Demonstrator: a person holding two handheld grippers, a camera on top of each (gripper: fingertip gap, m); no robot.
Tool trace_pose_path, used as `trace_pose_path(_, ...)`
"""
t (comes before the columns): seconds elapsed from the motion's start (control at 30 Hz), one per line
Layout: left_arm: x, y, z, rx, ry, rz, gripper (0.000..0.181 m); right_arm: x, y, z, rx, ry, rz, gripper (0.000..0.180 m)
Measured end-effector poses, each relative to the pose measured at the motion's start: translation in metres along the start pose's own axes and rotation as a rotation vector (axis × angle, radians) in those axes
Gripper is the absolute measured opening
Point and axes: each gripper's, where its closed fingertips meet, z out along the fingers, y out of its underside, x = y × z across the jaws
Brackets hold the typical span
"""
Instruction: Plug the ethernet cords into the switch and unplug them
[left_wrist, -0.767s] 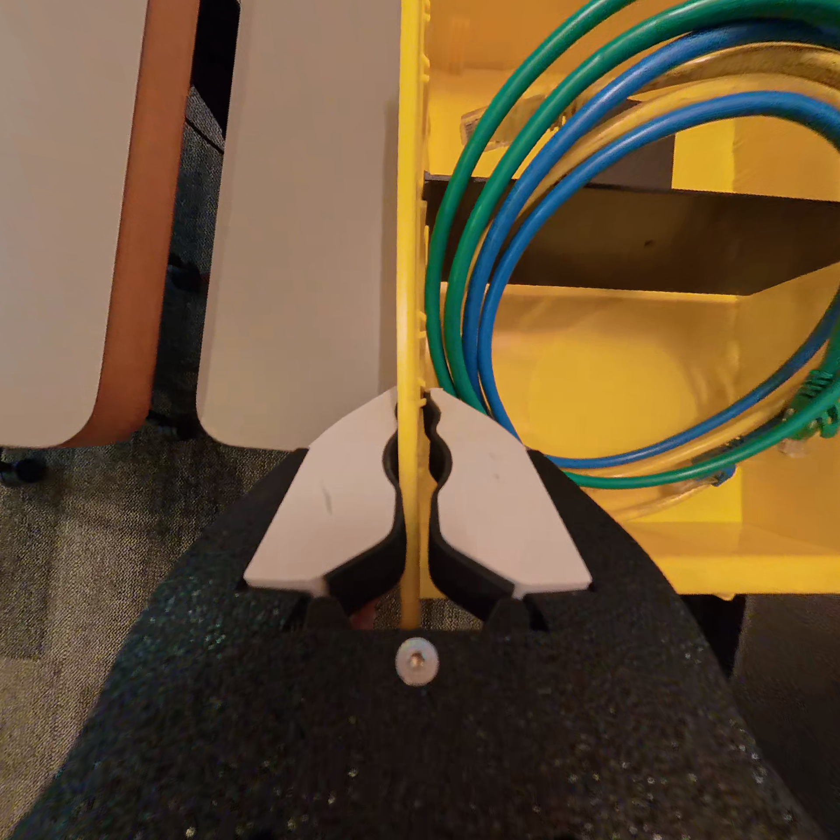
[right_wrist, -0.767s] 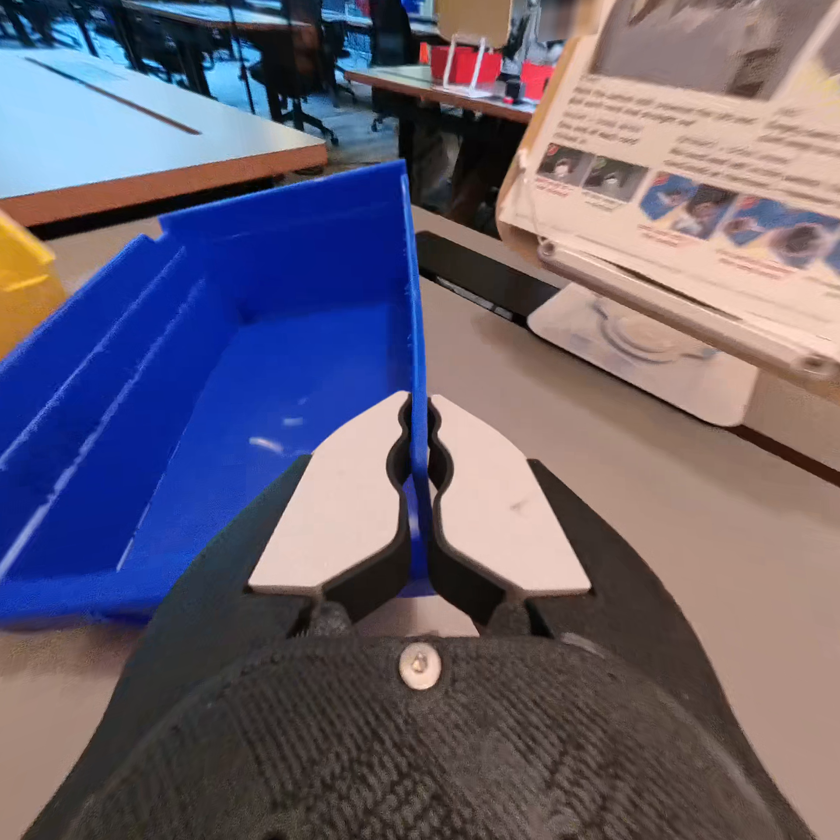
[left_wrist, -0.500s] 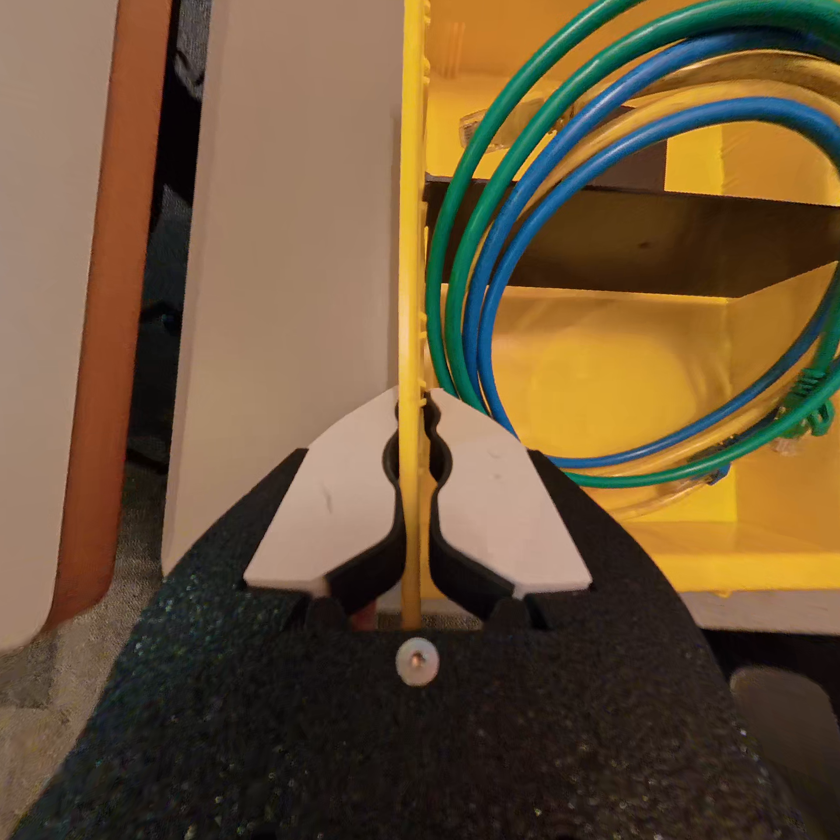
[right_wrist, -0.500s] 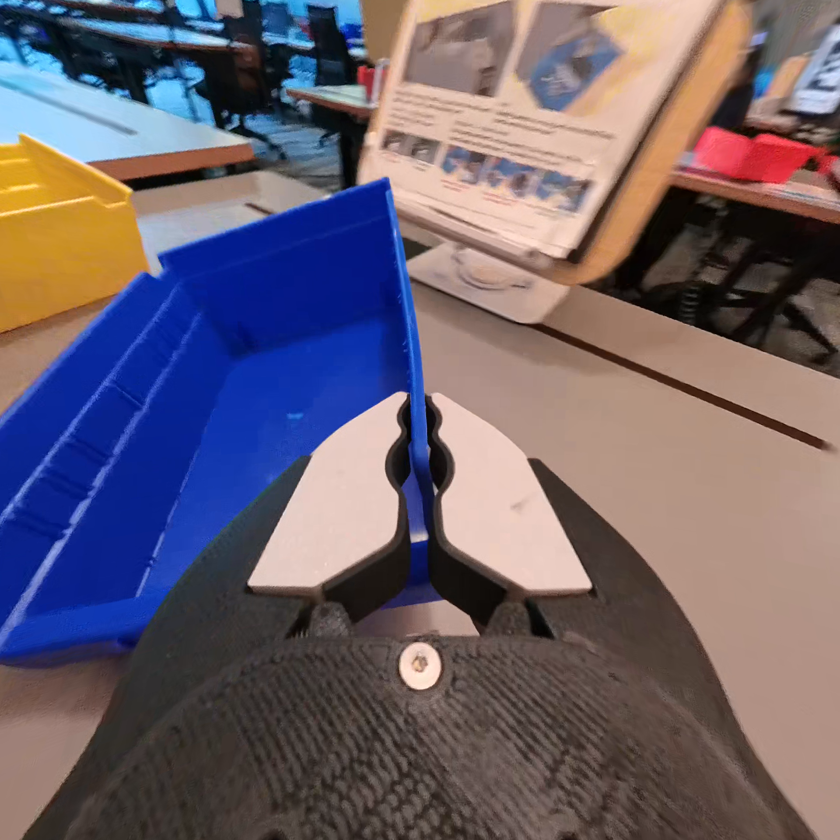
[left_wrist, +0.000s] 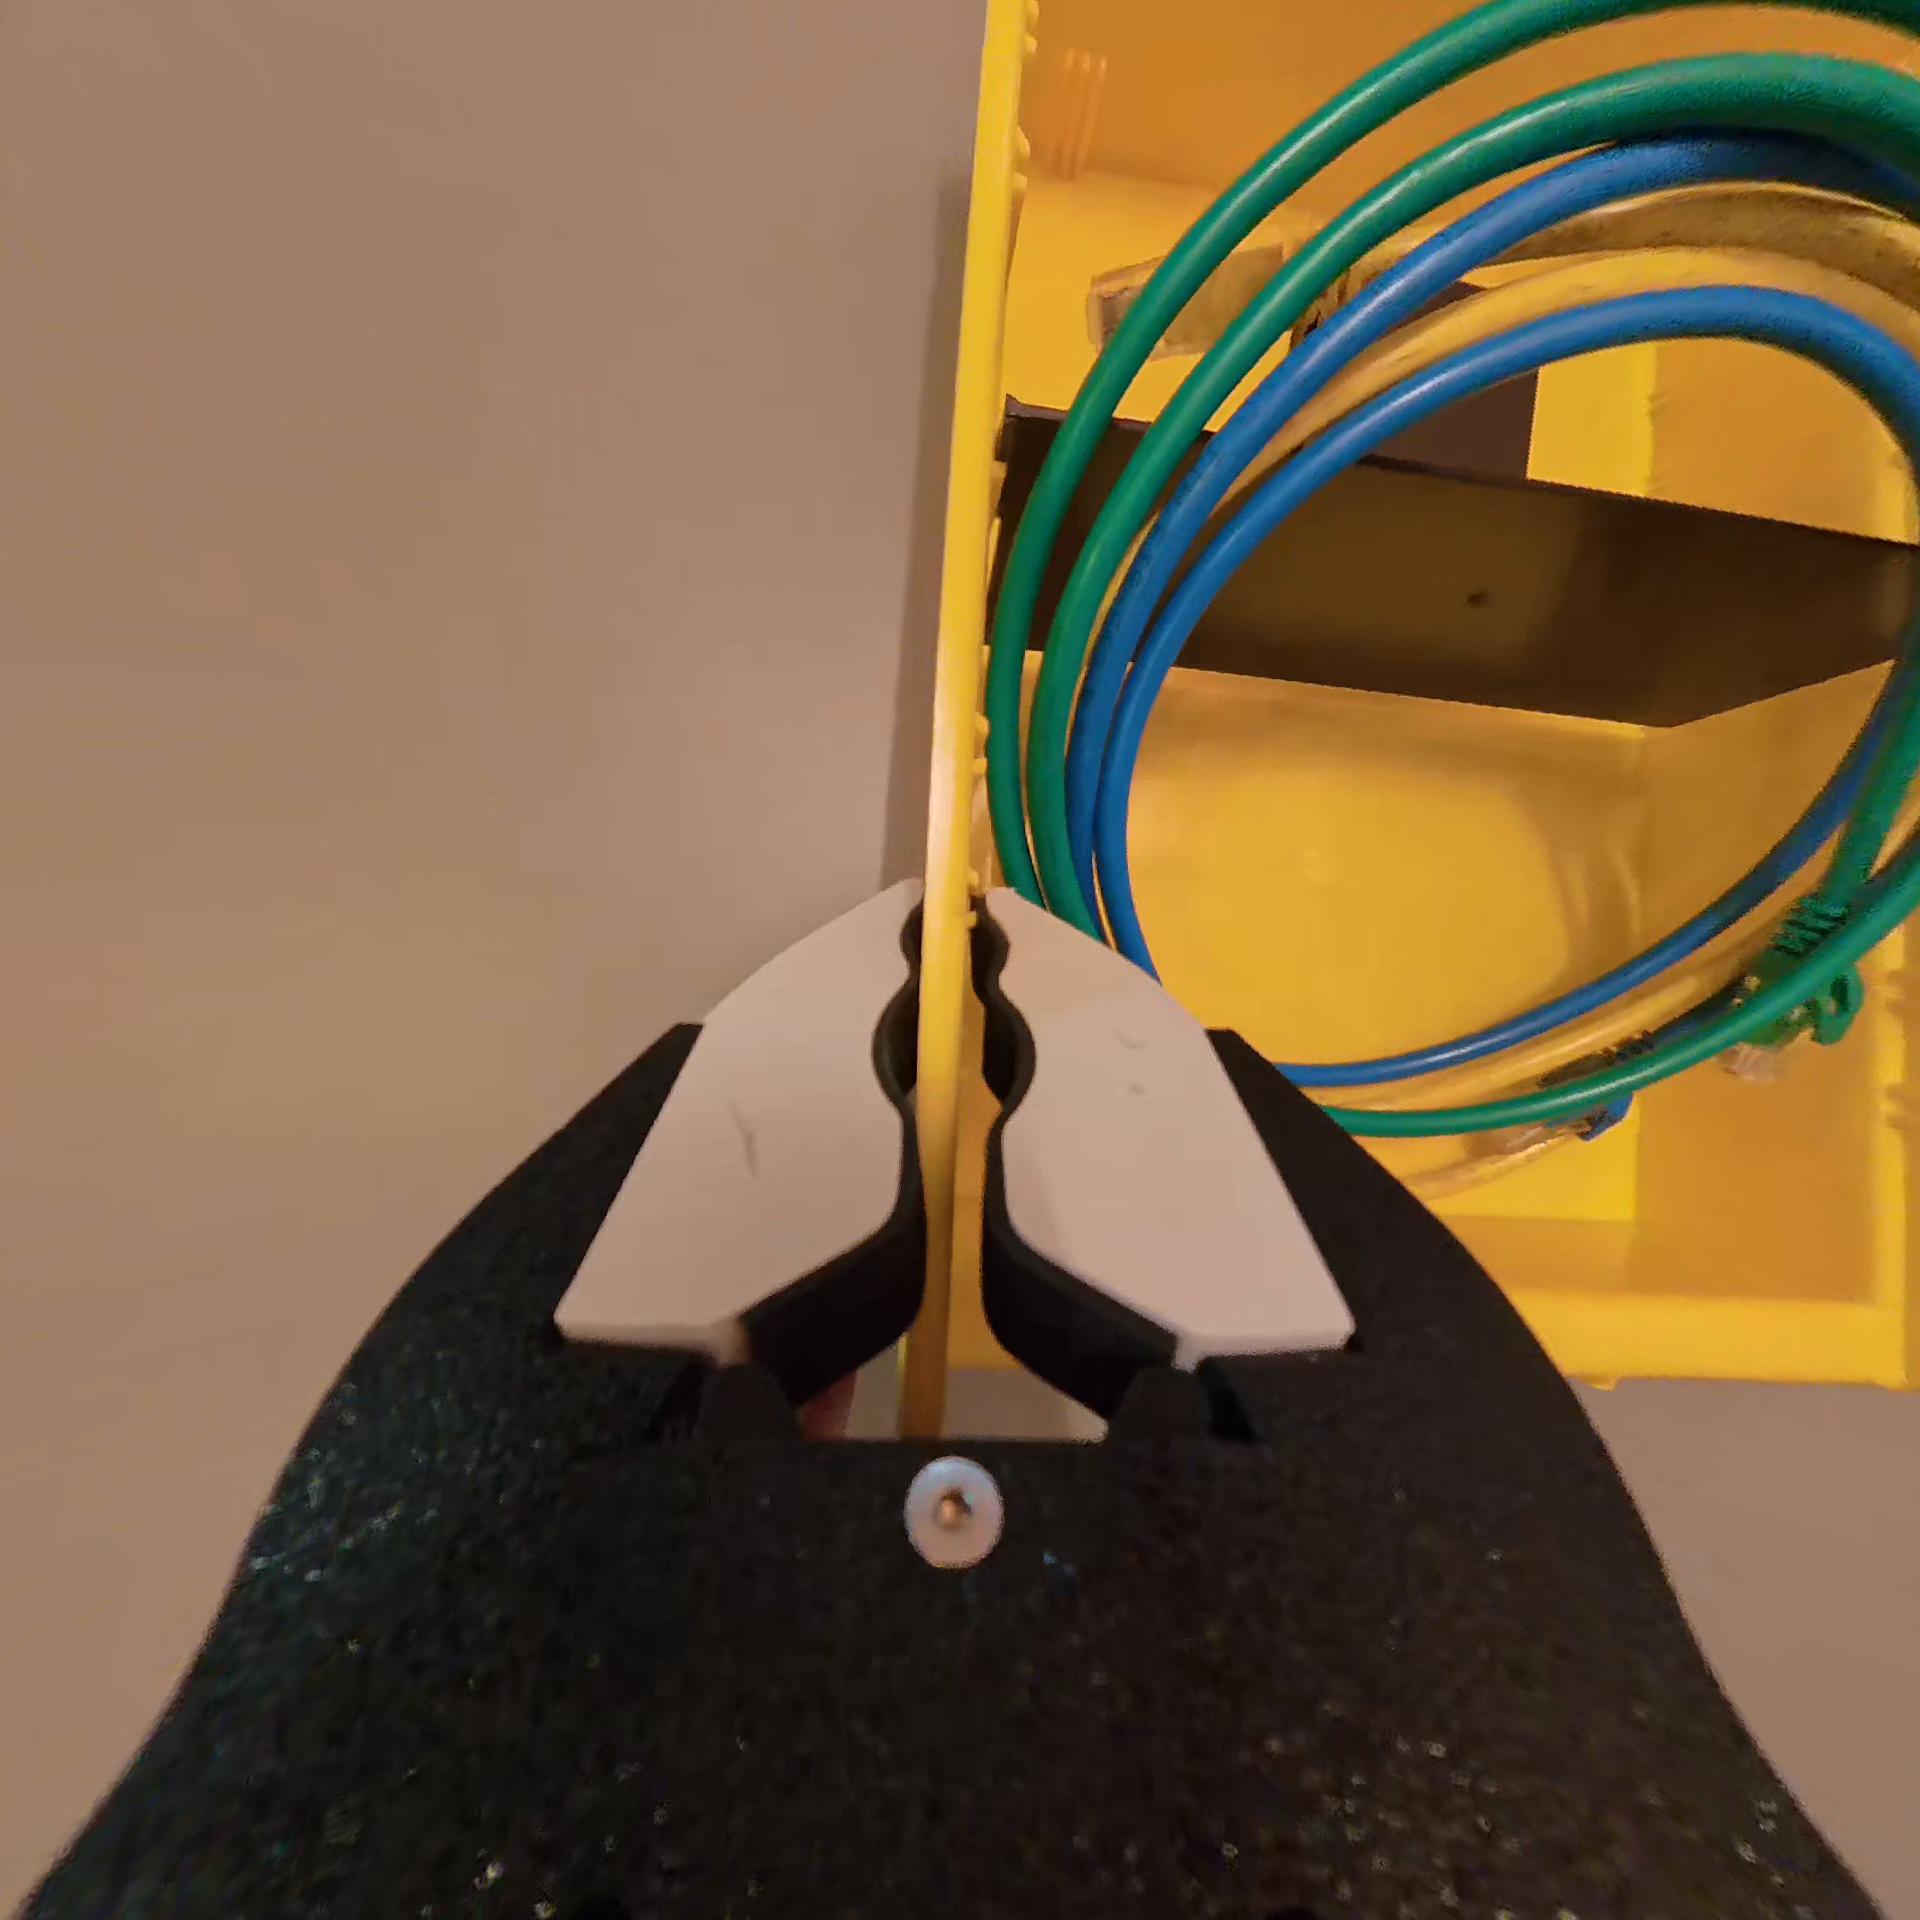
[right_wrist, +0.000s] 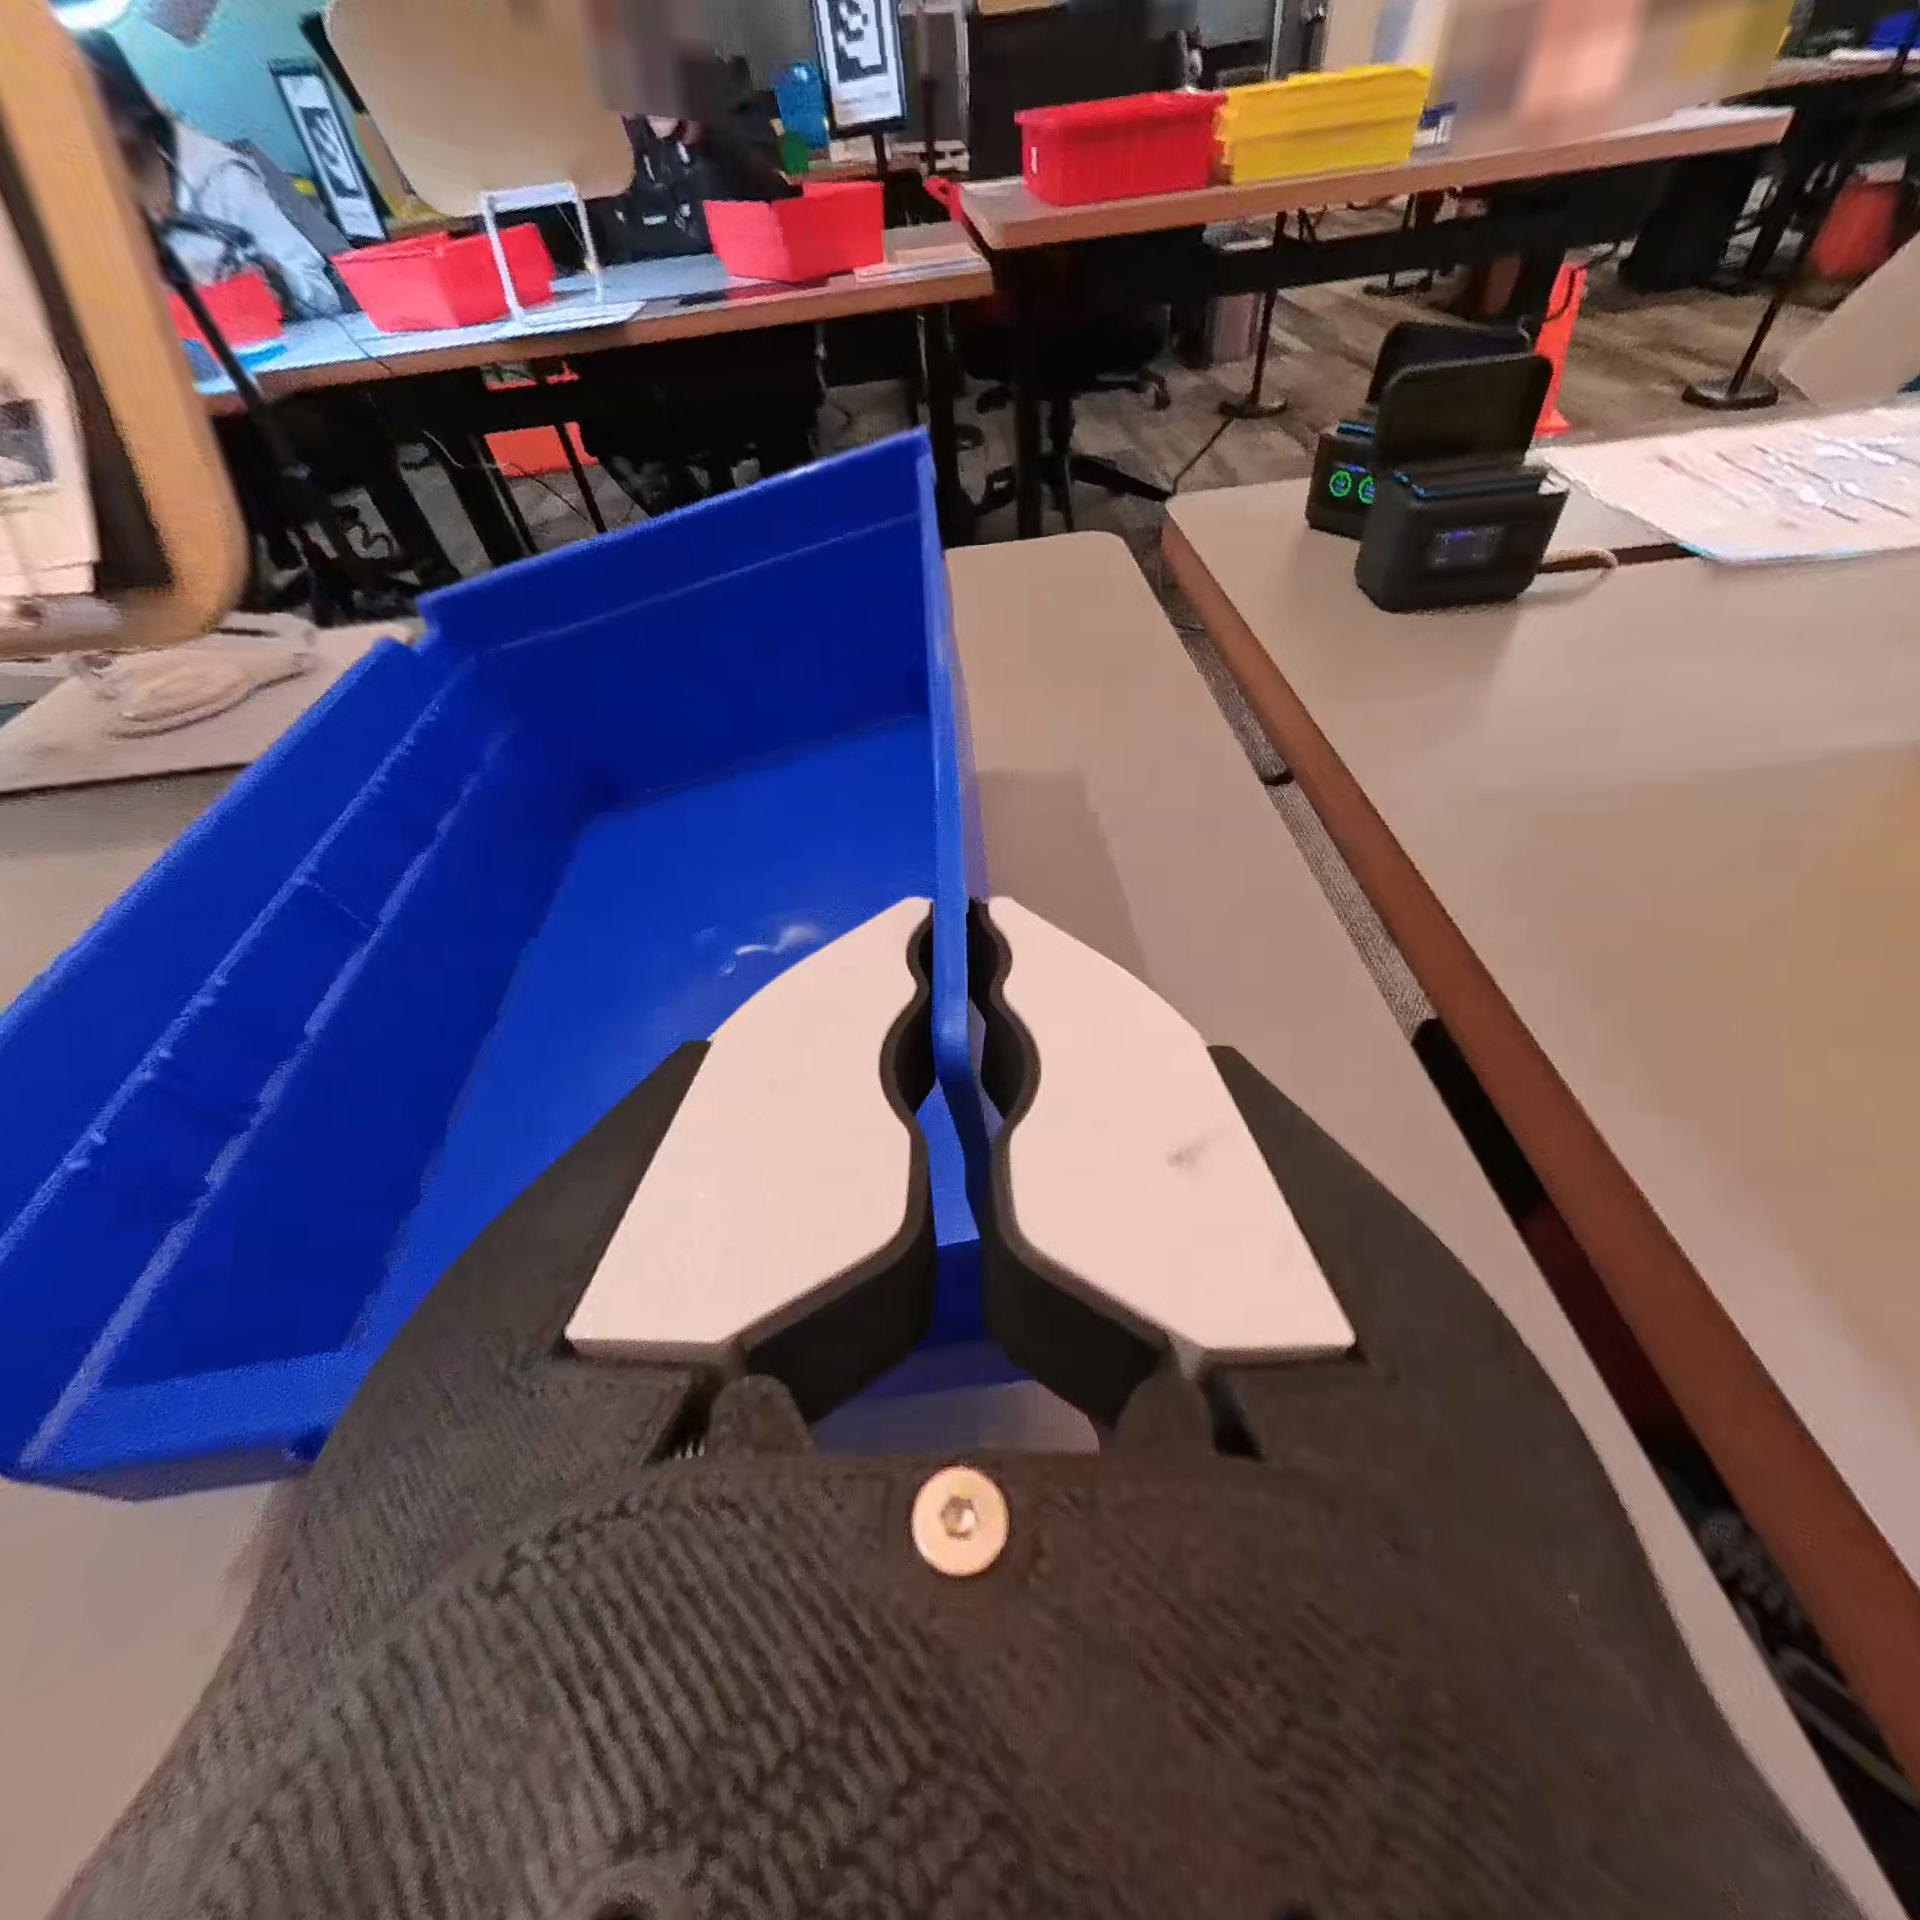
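Where left-view cables (left_wrist: 1091, 644), right-view blue bin (right_wrist: 665, 665)

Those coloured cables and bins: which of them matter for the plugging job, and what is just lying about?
Belongs to the job:
- green cable
- blue cable
- yellow bin holding them, pinched by the left gripper
- black box, possibly the switch

Lying about:
- blue bin, empty, in the right gripper
- red bins
- black chargers

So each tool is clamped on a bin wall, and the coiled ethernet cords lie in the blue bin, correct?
Not quite. The cords lie in the yellow bin, as the left wrist view shows; the blue bin in the right wrist view holds no cords. The left tool and the right tool are each clamped on a bin wall.
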Motion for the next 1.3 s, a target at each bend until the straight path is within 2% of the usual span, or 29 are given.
trace_pose_path(0.03, 0.005, -0.008, 0.006, 0.008, 0.001, -0.012, 0.005, 0.005, 0.003, 0.008, -0.022, 0.008, -0.002, 0.004)
trace_pose_path(0.23, 0.02, -0.037, 0.031, 0.02, -0.048, -0.003, 0.004, 0.012, 0.023, 0.045, -0.092, 0.001, 0.073, 0.003)
trace_pose_path(0.47, 0.022, -0.039, 0.031, 0.038, -0.043, 0.025, 0.005, 0.007, 0.022, 0.048, -0.072, -0.015, 0.058, 0.003)
trace_pose_path(0.5, 0.022, -0.04, 0.029, 0.043, -0.043, 0.035, 0.005, 0.004, 0.021, 0.045, -0.083, -0.035, 0.06, 0.006)
trace_pose_path(0.57, 0.018, -0.047, 0.017, 0.077, -0.068, 0.058, 0.02, 0.002, 0.009, 0.029, -0.064, -0.032, 0.054, 0.037)
trace_pose_path(0.63, 0.016, -0.065, -0.005, 0.137, -0.083, 0.086, 0.035, -0.012, -0.016, -0.004, 0.047, -0.04, 0.034, 0.061)
trace_pose_path(0.73, 0.033, -0.099, -0.034, 0.17, -0.023, 0.16, 0.058, -0.065, -0.038, -0.049, 0.205, -0.167, -0.047, 0.069)
trace_pose_path(0.87, 0.08, -0.143, -0.036, 0.025, 0.12, 0.217, 0.077, -0.127, -0.027, -0.064, 0.221, -0.306, -0.086, 0.075)
trace_pose_path(0.97, 0.105, -0.176, -0.008, -0.099, 0.131, 0.213, 0.09, -0.145, -0.031, -0.056, 0.251, -0.311, -0.091, 0.076)
trace_pose_path(1.03, 0.116, -0.188, 0.017, -0.204, 0.112, 0.19, 0.092, -0.155, -0.027, -0.049, 0.232, -0.327, -0.101, 0.079)
trace_pose_path(1.13, 0.124, -0.189, 0.058, -0.381, 0.064, 0.183, 0.093, -0.164, -0.012, -0.041, 0.191, -0.335, -0.127, 0.078)
trace_pose_path(1.3, 0.128, -0.162, 0.105, -0.662, -0.015, 0.257, 0.092, -0.163, 0.002, -0.041, 0.139, -0.355, -0.164, 0.077)
